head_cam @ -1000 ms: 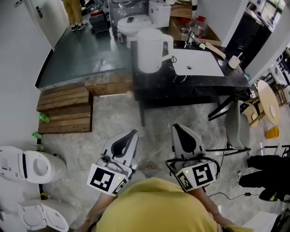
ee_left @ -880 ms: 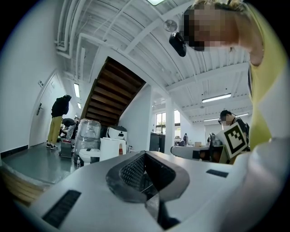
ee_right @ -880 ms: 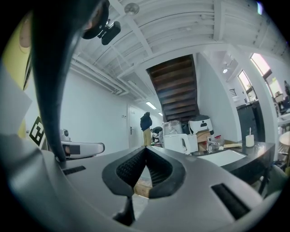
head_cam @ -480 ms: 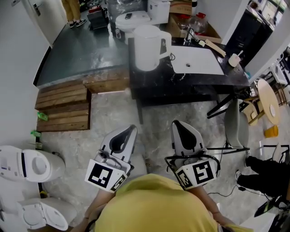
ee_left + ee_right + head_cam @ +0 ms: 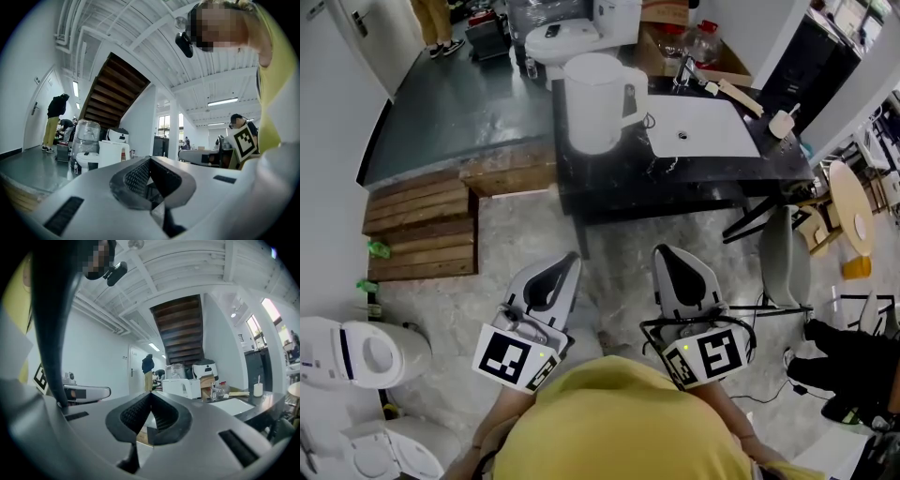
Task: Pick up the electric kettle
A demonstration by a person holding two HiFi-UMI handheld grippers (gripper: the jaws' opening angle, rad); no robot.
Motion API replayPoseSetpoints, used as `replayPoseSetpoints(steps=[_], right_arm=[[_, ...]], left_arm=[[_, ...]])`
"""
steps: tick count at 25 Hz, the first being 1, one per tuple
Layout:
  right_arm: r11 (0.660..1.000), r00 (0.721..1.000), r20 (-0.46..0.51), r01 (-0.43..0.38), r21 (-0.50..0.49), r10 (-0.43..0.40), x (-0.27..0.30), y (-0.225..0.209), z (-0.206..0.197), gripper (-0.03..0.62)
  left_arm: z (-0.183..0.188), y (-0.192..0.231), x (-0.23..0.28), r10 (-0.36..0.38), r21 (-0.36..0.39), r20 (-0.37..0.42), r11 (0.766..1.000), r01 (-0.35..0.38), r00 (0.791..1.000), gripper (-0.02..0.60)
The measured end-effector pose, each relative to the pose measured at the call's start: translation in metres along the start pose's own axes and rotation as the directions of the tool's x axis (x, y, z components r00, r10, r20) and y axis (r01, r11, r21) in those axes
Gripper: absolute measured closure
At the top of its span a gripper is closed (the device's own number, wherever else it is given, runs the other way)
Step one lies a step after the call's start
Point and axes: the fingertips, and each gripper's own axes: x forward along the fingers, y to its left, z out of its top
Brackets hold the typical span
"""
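**Kettle far off, both tools shut**

The white electric kettle [image 5: 595, 103] stands upright on the left end of the black worktop [image 5: 609, 183]. Its handle is turned to the white sink [image 5: 703, 127] just beside it. A shiny metal tap [image 5: 684, 67] sits behind the sink.

The left tool [image 5: 565, 265] and the right tool [image 5: 667, 258] are side by side, low in the head view and well apart from the kettle. Each tool has its two jaws pressed together and holds nothing. Both point at the worktop.

Between the tools and the kettle lie a stretch of grey stone floor [image 5: 619, 248] and the front edge of the worktop. To the left are brown wooden steps [image 5: 422, 225] and a white toilet [image 5: 361, 352]. A second white toilet [image 5: 558, 37] stands behind the kettle. A grey chair [image 5: 785, 258] stands to the right of the tools, near the worktop. Far back, a person in yellow trousers [image 5: 431, 19] stands on the dark raised floor [image 5: 450, 112].
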Motion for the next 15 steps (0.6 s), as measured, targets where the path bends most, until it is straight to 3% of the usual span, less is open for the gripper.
replayPoseSetpoints(steps=[15], right_arm=[[0.999,0.999,-0.026,0.035,0.009,-0.035,0.114,-0.050,0.004,0.579]], left_arm=[[0.008,0.093,0.091,-0.037,-0.024,-0.025,0.999,0.037,0.999,0.572]])
